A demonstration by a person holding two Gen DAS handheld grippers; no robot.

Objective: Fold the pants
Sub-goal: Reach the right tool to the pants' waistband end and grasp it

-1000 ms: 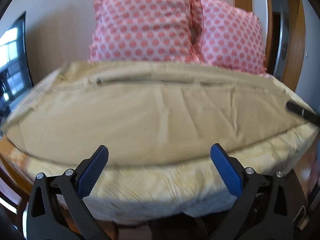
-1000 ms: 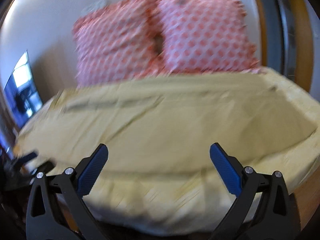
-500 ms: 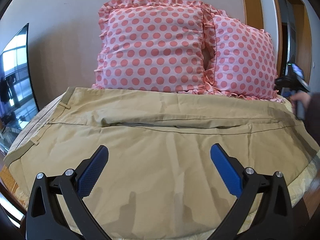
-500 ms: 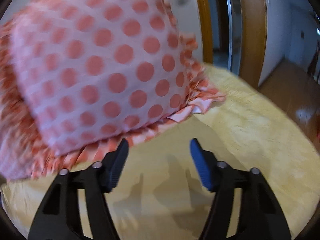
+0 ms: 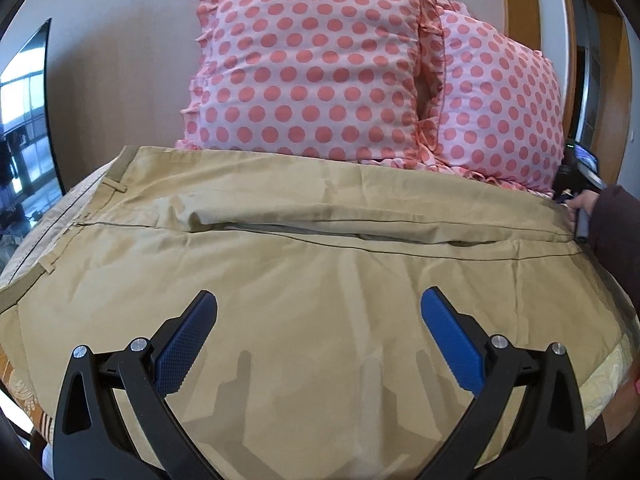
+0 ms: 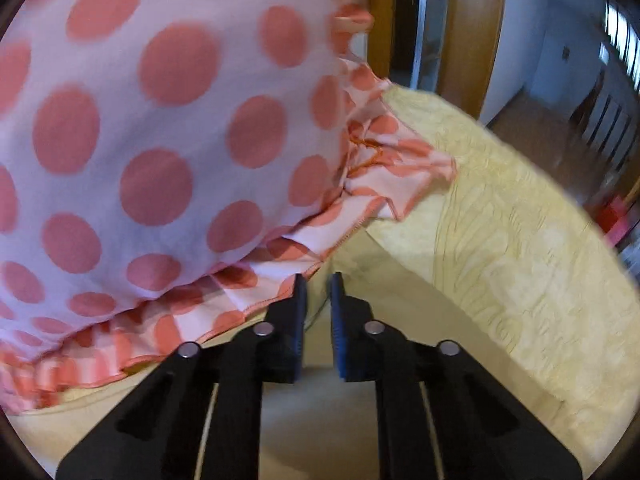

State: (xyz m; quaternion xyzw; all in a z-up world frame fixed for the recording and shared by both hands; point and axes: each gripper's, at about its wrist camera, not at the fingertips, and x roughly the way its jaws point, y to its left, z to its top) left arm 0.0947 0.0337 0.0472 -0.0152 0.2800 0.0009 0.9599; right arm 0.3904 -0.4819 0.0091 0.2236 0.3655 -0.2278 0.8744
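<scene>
Left wrist view: the tan cotton pants (image 5: 312, 264) lie spread flat across the pale yellow embroidered bed cover (image 5: 612, 372), waistband with belt loops at the left edge of the pants, legs running to the right. Behind the pants, two pink ruffled pillows with coral polka dots (image 5: 316, 76) lean against the wall. The left gripper (image 5: 319, 322) hovers over the near part of the pants with its blue-padded fingers (image 5: 186, 344) spread wide, holding nothing. At the far right end of the pants, the right gripper (image 5: 576, 184) shows in a dark-sleeved hand (image 5: 582, 204).

In the right wrist view, the right gripper (image 6: 318, 300) sits just below the pillow's ruffle (image 6: 280, 280), its fingers nearly pressed together with a narrow gap. A fold of tan cloth lies between them; whether it is pinched cannot be told.
</scene>
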